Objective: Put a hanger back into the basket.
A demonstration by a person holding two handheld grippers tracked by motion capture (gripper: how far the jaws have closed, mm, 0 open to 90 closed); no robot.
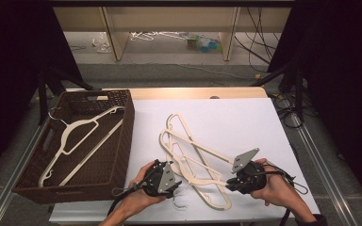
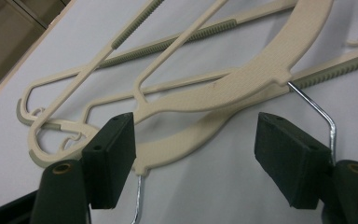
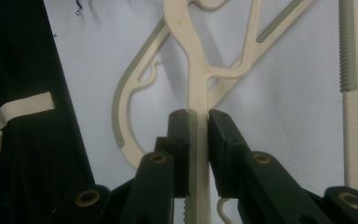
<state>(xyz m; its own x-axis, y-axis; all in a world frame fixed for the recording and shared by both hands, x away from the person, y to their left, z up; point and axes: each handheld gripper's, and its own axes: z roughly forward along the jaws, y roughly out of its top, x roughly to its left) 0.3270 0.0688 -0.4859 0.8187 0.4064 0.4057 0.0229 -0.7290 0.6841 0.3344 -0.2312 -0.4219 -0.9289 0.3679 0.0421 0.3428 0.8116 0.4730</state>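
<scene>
Hangers (image 1: 193, 155) tangled in a pile on the white tabletop (image 1: 245, 122), individual count hard to make out. Clamped on one bar (image 3: 197, 140) by right gripper (image 1: 233, 183), seen from its own view. Left gripper (image 1: 176, 181) spread wide over the pile, metal hook (image 2: 319, 112) cut off behind one jaw. Another hanger (image 1: 82, 136) in the wicker basket (image 1: 122, 155).

Cream hangers (image 1: 195, 155) centre of high view, grey-green ribbed strips along bars, silver wire hooks. Same cream on hanger (image 1: 82, 136) in dark brown woven basket (image 1: 122, 141), left of frame. White table cover (image 1: 235, 122); light wood edge (image 1: 198, 92) above. Black grippers, left gripper (image 1: 173, 182) and right gripper (image 1: 231, 182), grey plates, brass-coloured rivets.
</scene>
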